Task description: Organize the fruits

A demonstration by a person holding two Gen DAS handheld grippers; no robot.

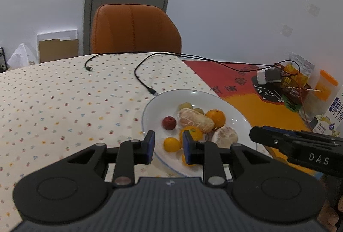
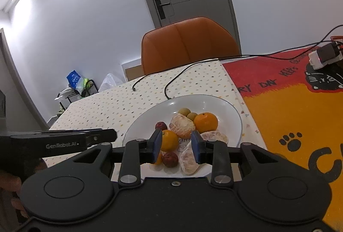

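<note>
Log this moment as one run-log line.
left gripper: open, empty | right gripper: open, empty | fruits: all on white plate | phase: hovering over plate

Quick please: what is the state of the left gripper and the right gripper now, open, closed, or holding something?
Left gripper: open, holding nothing, over the near rim of the white plate.
Right gripper: open, holding nothing, above the fruits.

The right gripper (image 2: pixel 176 147) is held over a white plate (image 2: pixel 232 110) on the desk (image 2: pixel 103 103), its jaws apart and empty. Oranges (image 2: pixel 206 122), peeled pieces (image 2: pixel 182 125) and small red fruits (image 2: pixel 170 159) are piled on the plate.
</note>
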